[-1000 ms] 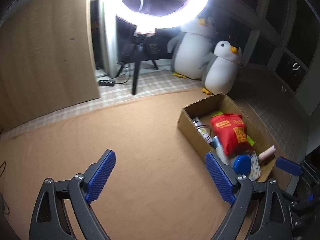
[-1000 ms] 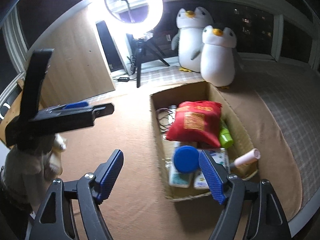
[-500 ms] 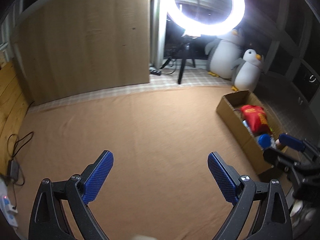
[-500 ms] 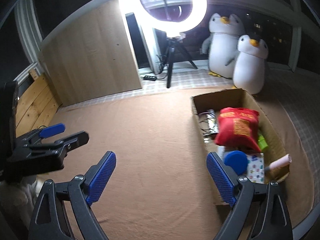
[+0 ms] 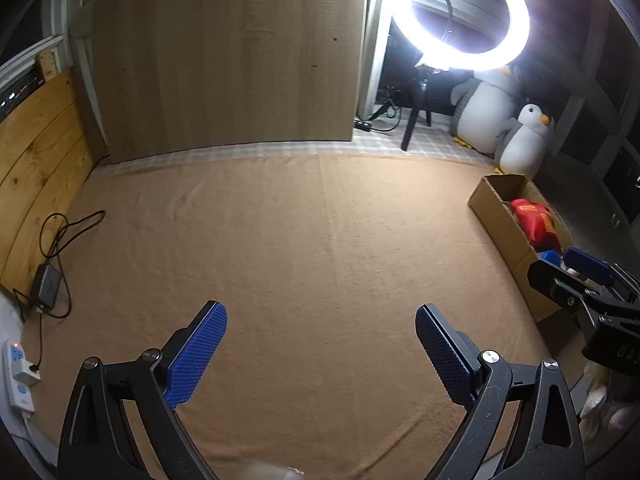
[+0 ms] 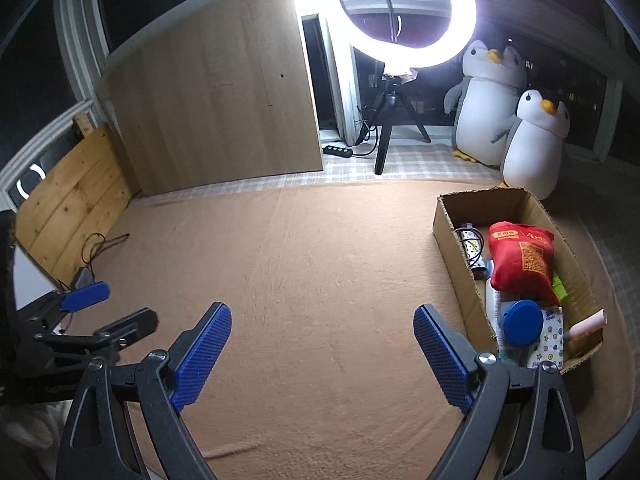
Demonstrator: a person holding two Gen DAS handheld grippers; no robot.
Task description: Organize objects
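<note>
A cardboard box stands on the brown blanket at the right. It holds a red snack bag, a blue round lid, a pink tube, a green item and other small things. The same cardboard box sits at the far right of the left wrist view. My right gripper hovers over bare blanket left of the box, open and empty. My left gripper is open over the blanket's middle, nothing between its fingers.
A ring light on a tripod and two plush penguins stand at the back. A wooden panel leans behind the blanket. Cables and a power strip lie at the left edge.
Both grippers have drawn back and leftward from the box, which now sits farther right in both views. The right jaws have spread wider than a second ago.
</note>
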